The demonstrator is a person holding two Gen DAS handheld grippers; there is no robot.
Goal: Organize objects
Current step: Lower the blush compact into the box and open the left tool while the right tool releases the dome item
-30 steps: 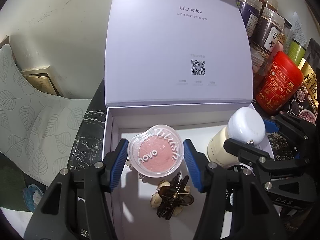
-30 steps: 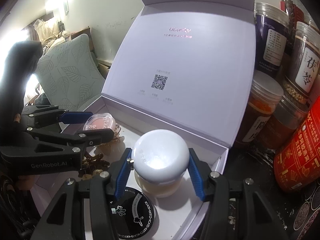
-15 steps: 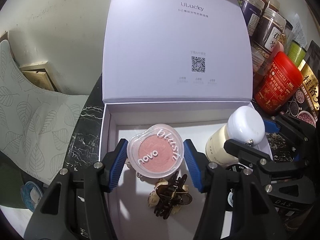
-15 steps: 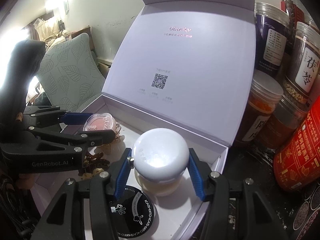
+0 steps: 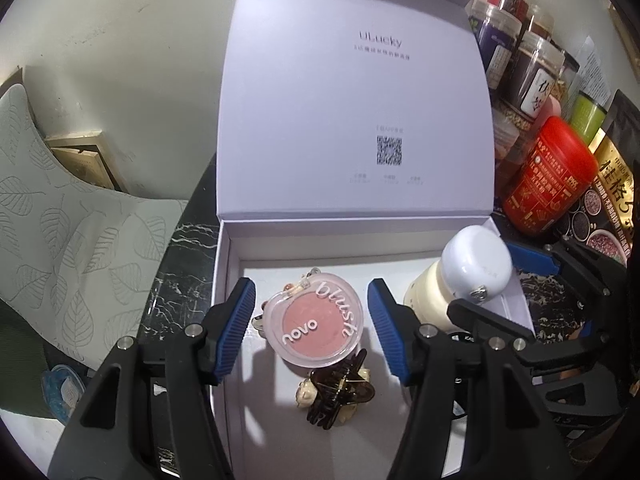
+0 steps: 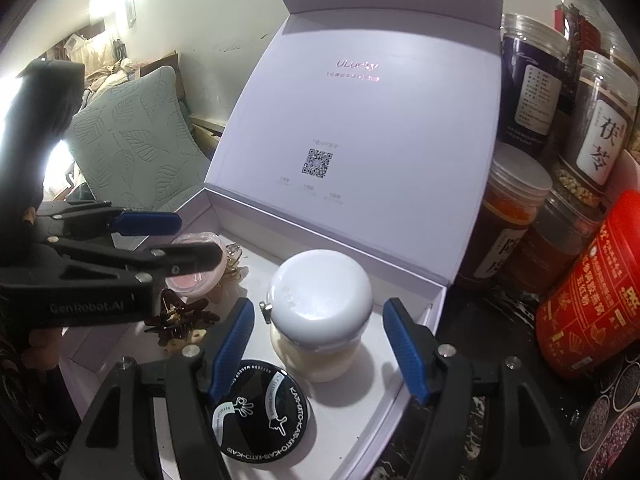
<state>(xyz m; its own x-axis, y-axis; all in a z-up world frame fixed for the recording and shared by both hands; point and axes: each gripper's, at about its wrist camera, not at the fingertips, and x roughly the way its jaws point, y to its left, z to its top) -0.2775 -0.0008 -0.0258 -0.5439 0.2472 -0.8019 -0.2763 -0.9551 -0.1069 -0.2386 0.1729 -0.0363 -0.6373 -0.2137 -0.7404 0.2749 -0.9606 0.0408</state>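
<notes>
Left wrist: our left gripper (image 5: 312,326) has just eased apart around the blush compact (image 5: 316,320), pads clear; we should lift straight out.

Right wrist: right gripper (image 6: 318,346) has just spread off the cream jar (image 6: 320,312), standing in the white box (image 6: 424,312); dark marble tabletop (image 6: 472,312), food jars (image 6: 532,92) beside.

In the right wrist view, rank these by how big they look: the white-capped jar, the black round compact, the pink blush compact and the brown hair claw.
1. white-capped jar
2. black round compact, close behind; it sits nearer the camera, so that gap is unsure
3. brown hair claw and pink blush compact: unranked, the left gripper's finger hides part of both
</notes>
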